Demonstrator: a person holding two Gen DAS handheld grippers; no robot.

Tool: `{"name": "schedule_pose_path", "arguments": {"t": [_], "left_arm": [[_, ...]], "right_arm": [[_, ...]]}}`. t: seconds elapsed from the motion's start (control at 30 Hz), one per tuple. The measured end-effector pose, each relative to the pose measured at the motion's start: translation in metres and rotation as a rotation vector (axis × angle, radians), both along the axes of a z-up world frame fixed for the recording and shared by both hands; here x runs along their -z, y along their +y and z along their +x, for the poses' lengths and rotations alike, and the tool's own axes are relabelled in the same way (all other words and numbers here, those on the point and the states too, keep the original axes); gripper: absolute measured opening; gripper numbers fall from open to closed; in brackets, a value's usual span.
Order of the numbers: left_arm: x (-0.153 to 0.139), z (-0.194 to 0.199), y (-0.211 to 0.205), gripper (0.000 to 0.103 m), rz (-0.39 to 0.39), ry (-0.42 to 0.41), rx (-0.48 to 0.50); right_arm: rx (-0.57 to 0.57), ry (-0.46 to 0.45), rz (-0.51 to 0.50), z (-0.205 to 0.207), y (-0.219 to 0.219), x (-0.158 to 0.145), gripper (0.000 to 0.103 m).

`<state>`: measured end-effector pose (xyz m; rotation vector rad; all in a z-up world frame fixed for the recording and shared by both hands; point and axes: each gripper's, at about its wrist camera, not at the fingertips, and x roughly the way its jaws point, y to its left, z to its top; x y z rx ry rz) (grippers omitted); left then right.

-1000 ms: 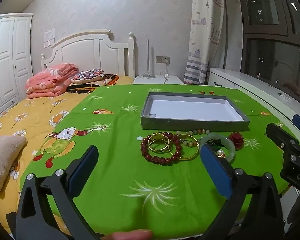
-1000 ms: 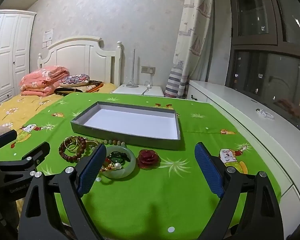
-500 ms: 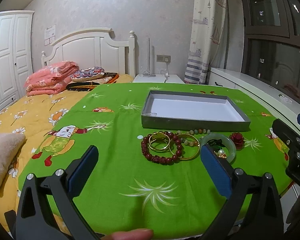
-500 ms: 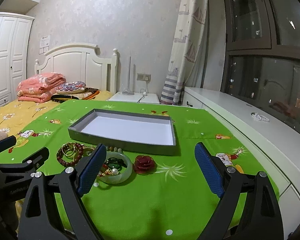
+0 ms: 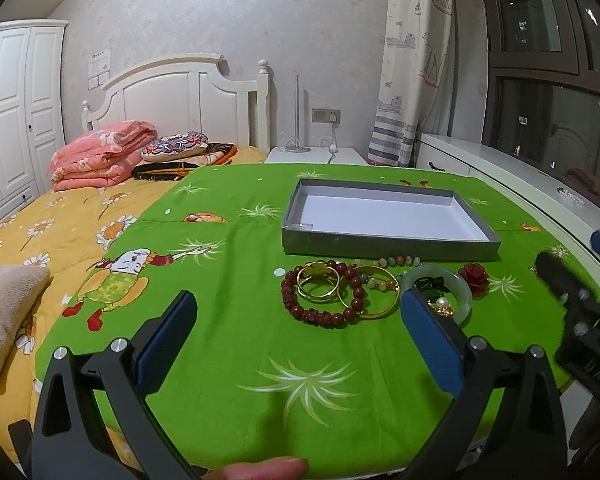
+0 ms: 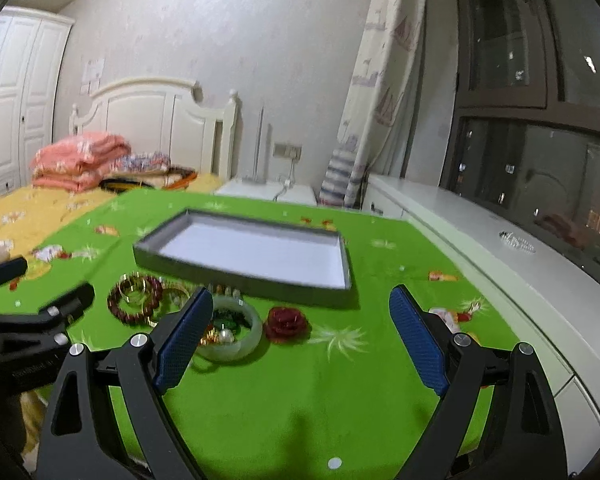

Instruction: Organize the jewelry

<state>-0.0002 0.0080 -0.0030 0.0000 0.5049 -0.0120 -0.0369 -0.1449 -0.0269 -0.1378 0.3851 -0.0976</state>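
Note:
An empty grey tray (image 5: pixel 388 245) (image 6: pixel 236 282) lies on the green cloth. In front of it sits a cluster of jewelry: a dark red bead bracelet (image 5: pixel 324 314) (image 6: pixel 120 312), gold bangles (image 5: pixel 318 294), a pale jade bangle (image 5: pixel 462 286) (image 6: pixel 252 338) and a red rose brooch (image 5: pixel 475 276) (image 6: pixel 286 322). My left gripper (image 5: pixel 296 338) is open and empty, hovering just short of the bracelets. My right gripper (image 6: pixel 300 338) is open and empty, above the rose brooch and jade bangle. The right gripper shows at the right edge of the left wrist view (image 5: pixel 580 308).
The green cloth (image 5: pixel 228 280) covers a bed with a yellow quilt (image 5: pixel 40 232) to the left. Folded pink blankets (image 5: pixel 104 156) and a white headboard (image 5: pixel 188 96) are at the back. A white window ledge (image 6: pixel 500 256) runs along the right.
Both grippers have shifted slightly and tilted upward; the right wrist view is blurred from motion. The jewelry and tray have not moved. Both grippers stay open.

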Motion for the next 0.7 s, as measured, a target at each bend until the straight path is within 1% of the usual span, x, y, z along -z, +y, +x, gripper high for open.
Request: {"name": "schedule_pose_path", "arguments": {"t": [0.13, 0.2, 0.7], "left_arm": [[0.001, 0.000, 0.001, 0.098, -0.001, 0.007, 0.000], [0.001, 0.001, 0.001, 0.098, -0.002, 0.009, -0.002], [0.005, 0.003, 0.003, 0.098, -0.008, 0.023, -0.005]], "right_arm": [[-0.010, 0.081, 0.016, 0.009, -0.001, 0.011, 0.084], [-0.010, 0.098, 0.015, 0.011, -0.001, 0.013, 0.084], [-0.007, 0.117, 0.016, 0.013, -0.001, 0.018, 0.084]]}}
